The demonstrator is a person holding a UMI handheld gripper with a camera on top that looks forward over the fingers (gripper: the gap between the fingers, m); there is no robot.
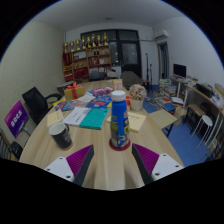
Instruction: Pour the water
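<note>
A clear water bottle [119, 116] with a blue label and a pale cap stands upright on a round red-rimmed coaster [120, 144] on the wooden table [110, 170]. It stands just ahead of my gripper [113, 163], centred on the gap between the fingers. Both fingers [80, 160] with their purple pads are spread wide, nothing between them. A dark mug [60, 134] sits left of the bottle, ahead of the left finger.
Books and papers, including a teal book [94, 118], lie behind the bottle. A brown figure [138, 95] stands further back. Chairs [36, 104] line the left side; desks and a stool [207, 122] are on the right. Shelves [86, 55] fill the far wall.
</note>
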